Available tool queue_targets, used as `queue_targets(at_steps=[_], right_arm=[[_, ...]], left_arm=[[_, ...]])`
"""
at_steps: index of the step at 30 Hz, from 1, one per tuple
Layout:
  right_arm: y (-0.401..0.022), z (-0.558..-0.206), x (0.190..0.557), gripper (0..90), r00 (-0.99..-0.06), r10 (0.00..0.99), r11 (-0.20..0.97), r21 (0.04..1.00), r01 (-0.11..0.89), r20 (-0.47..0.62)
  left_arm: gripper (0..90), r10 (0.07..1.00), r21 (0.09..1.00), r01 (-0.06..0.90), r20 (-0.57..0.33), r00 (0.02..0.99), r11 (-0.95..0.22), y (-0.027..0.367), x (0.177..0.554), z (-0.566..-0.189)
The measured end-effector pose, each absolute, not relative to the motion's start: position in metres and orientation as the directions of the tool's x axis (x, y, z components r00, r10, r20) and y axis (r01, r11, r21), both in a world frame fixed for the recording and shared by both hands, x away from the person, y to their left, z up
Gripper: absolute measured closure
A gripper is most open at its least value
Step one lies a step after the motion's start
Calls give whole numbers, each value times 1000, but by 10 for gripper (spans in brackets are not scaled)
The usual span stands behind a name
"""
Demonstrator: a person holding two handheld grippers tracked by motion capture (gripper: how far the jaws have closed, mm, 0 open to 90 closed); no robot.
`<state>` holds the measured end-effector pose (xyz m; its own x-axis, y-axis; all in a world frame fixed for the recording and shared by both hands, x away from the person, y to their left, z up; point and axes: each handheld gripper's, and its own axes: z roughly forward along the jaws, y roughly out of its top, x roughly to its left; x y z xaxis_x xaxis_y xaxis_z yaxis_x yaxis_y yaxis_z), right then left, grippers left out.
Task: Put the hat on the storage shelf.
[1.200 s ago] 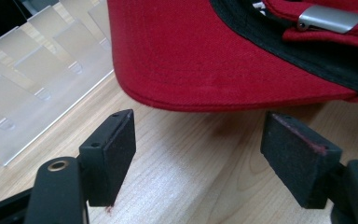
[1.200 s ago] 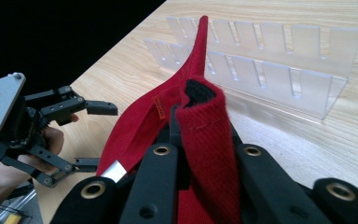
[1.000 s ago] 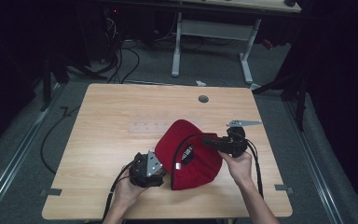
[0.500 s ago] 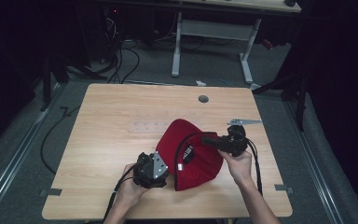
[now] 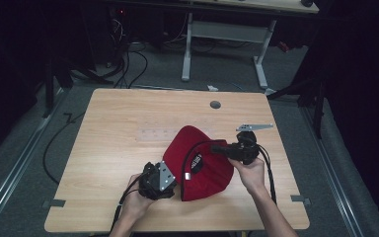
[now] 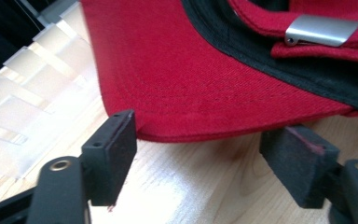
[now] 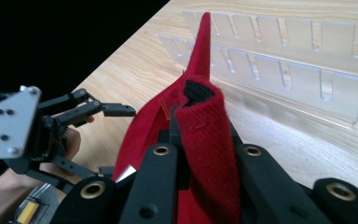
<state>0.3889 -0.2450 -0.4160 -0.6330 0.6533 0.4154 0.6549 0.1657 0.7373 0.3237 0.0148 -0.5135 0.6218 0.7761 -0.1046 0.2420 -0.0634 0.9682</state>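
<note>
A red cap (image 5: 205,170) with a black inner band lies on the wooden table (image 5: 128,113), and its silver buckle (image 6: 321,30) is at the back strap. My right gripper (image 5: 214,148) reaches in from the right and is shut on a raised fold of the cap's fabric (image 7: 205,135). My left gripper (image 5: 174,182) sits at the cap's near left edge. Its jaws have just been closing a little. In the left gripper view the red brim (image 6: 191,70) edge lies just ahead of the left gripper (image 6: 205,140), with neither pad pressing on it.
A clear slotted plastic rack (image 5: 163,133) lies flat on the table just beyond the cap, close to the fabric in the right gripper view (image 7: 284,46). A round grommet (image 5: 215,104) sits near the table's far edge. Cables trail from both grippers.
</note>
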Motion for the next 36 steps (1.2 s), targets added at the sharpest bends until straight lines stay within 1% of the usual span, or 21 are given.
queue_targets(at_steps=[1, 3, 7, 8, 11, 17, 19, 20, 25, 29, 31, 32, 33, 36], right_arm=[[-245, -416, 389, 834, -633, 653, 166, 737, 655, 415], [-247, -418, 390, 835, -629, 653, 170, 729, 664, 421], [-247, -422, 392, 835, -626, 644, 185, 705, 685, 440], [-247, -422, 392, 835, -624, 642, 184, 701, 689, 446], [-246, -420, 392, 835, -631, 629, 183, 702, 688, 455], [-243, -418, 392, 834, -631, 627, 190, 695, 693, 458], [-244, -417, 393, 834, -633, 619, 187, 697, 693, 464], [-243, -418, 393, 834, -631, 620, 183, 695, 695, 467], [-241, -419, 394, 834, -630, 624, 178, 702, 690, 461], [-239, -420, 395, 834, -629, 636, 189, 701, 688, 447], [-238, -423, 397, 835, -626, 641, 194, 695, 692, 444], [-238, -423, 397, 835, -626, 641, 194, 695, 692, 444], [-236, -425, 398, 835, -631, 621, 200, 684, 701, 465], [-231, -427, 398, 834, -639, 624, 213, 689, 693, 450]], left_arm=[[298, 775, 970, 240, -116, 622, -47, 17, 324, -512], [333, 772, 971, 240, -151, 617, -1, 24, 325, -506], [349, 771, 972, 235, -155, 618, 8, 27, 325, -505], [349, 772, 973, 231, -137, 620, -13, 27, 325, -506], [347, 777, 973, 227, -119, 619, -32, 25, 325, -509], [347, 781, 977, 208, -102, 616, -36, 24, 324, -509], [350, 788, 980, 192, -73, 611, -58, 21, 323, -510], [353, 793, 981, 174, -42, 607, -82, 18, 321, -512], [359, 798, 984, 148, -13, 603, -96, 16, 318, -512], [364, 793, 986, 138, -8, 609, -97, 16, 316, -510], [392, 779, 988, 127, -14, 626, -84, 15, 313, -506], [392, 773, 990, 119, -13, 634, -81, 15, 312, -504], [419, 768, 991, 113, -14, 640, -76, 12, 311, -499], [420, 760, 990, 113, -14, 649, -79, 10, 310, -497]])
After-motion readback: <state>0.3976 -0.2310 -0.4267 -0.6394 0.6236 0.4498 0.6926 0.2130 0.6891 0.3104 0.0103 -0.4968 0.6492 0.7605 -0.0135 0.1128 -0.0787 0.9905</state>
